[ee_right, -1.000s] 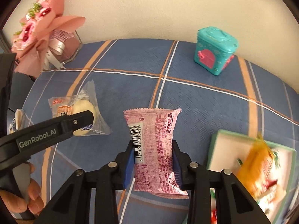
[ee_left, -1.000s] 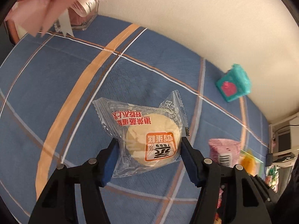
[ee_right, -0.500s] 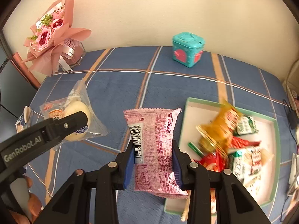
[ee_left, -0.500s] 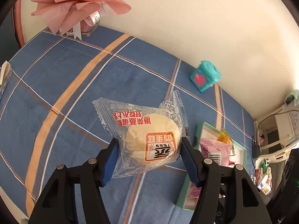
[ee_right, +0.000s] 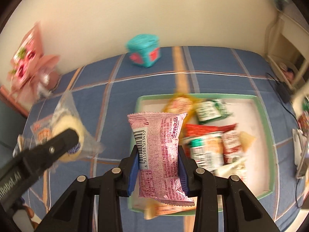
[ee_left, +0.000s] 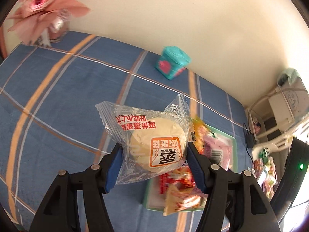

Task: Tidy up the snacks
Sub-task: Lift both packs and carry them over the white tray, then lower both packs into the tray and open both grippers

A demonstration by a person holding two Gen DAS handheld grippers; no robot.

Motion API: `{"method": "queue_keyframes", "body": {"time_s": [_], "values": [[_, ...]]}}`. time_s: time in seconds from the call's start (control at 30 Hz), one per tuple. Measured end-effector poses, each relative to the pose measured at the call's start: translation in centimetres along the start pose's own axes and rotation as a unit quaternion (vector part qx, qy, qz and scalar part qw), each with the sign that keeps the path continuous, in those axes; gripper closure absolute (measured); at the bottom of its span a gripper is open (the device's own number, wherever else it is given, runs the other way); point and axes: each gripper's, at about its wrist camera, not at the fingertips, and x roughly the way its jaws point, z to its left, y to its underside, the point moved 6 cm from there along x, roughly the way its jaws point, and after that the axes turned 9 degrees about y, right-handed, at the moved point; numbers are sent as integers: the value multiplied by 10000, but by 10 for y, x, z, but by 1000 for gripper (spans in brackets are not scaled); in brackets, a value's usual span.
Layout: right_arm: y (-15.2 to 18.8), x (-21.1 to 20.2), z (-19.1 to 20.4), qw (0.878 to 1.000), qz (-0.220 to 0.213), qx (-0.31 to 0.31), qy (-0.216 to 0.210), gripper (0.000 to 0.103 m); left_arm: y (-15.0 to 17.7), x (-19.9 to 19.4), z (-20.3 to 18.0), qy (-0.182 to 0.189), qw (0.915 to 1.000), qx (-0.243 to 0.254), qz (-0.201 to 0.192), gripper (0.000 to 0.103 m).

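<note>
My left gripper (ee_left: 153,155) is shut on a clear-wrapped round cake (ee_left: 154,145) with red and orange print, held in the air over the near left edge of the green-rimmed tray (ee_left: 234,148). My right gripper (ee_right: 159,163) is shut on a pink snack packet (ee_right: 160,147), hanging over the left part of the same tray (ee_right: 264,116). The tray holds several snack packs, among them a green one (ee_right: 210,110) and a red one (ee_right: 208,129). In the right wrist view the left gripper and its cake (ee_right: 65,135) show at the left.
A teal toy box (ee_right: 143,50) stands at the back of the blue checked tablecloth (ee_left: 58,96) near the wall. A pink flower bouquet (ee_left: 44,5) sits at the back left corner. Shelving and cables (ee_right: 285,89) lie beyond the table's right edge.
Both grippers have travelled right and upward with their packs. The tray, formerly at the right edge, now lies under the packs. Both grips are unchanged.
</note>
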Motion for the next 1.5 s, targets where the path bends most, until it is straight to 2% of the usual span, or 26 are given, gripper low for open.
{"method": "queue_keyframes", "body": {"time_s": [0.27,0.5,0.97,1.5], "values": [[-8,1,-91,9947,-70,876,527,64,22,31,-57,203,9968,680,357,37],[-5,2,-136,9903,-47,1262,588,64,44,52,-85,235,9913,1138,622,37],[6,27,-125,9926,249,1086,490,64,57,76,-73,130,9895,1138,885,37],[9,35,-122,9925,373,1036,530,64,53,68,-69,152,9913,1029,807,37]]}}
